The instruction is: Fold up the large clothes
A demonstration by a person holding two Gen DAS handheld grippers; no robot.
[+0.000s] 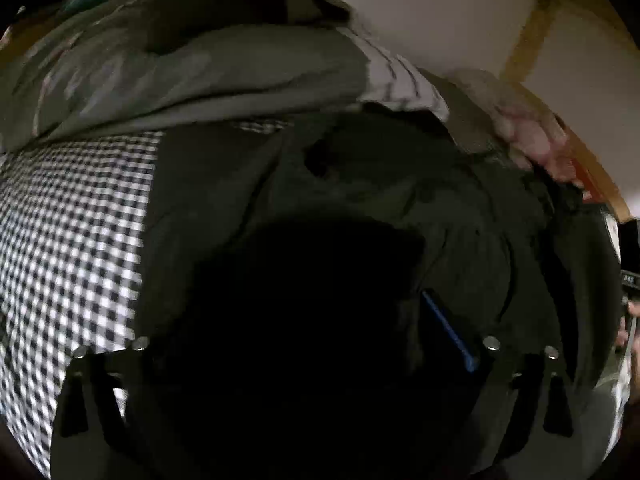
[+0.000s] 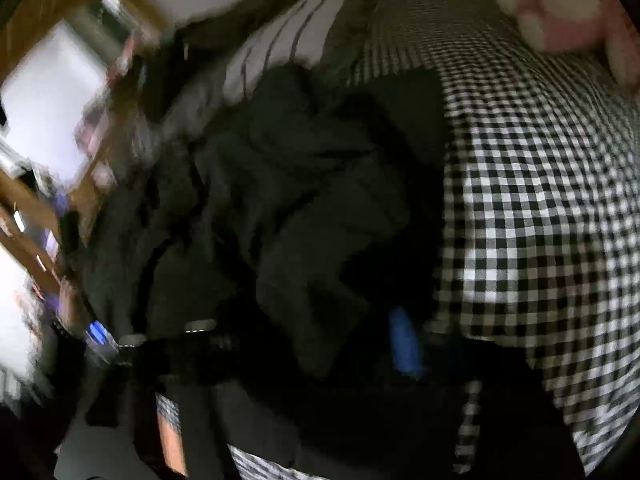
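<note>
A large dark green-black garment (image 1: 380, 184) lies crumpled on a black-and-white checked sheet (image 1: 72, 220). My left gripper (image 1: 308, 304) hovers low over it with jaws wide apart. One blue pad (image 1: 448, 328) shows; the other finger is lost in shadow, as is whatever is between them. In the blurred right wrist view the same garment (image 2: 288, 184) is bunched in folds beside the sheet (image 2: 540, 200). My right gripper (image 2: 312, 332) has its jaws partly closed with a dark fold between them. Its blue pad (image 2: 404, 344) sits next to the fold; whether it presses is unclear.
A grey duvet (image 1: 180, 72) and a striped pillow (image 1: 400, 76) lie beyond the garment. A pink plush toy (image 2: 560, 12) rests on the sheet. A wooden frame (image 1: 528, 36) stands against the white wall. A hand with the other gripper (image 1: 628, 292) shows at the right edge.
</note>
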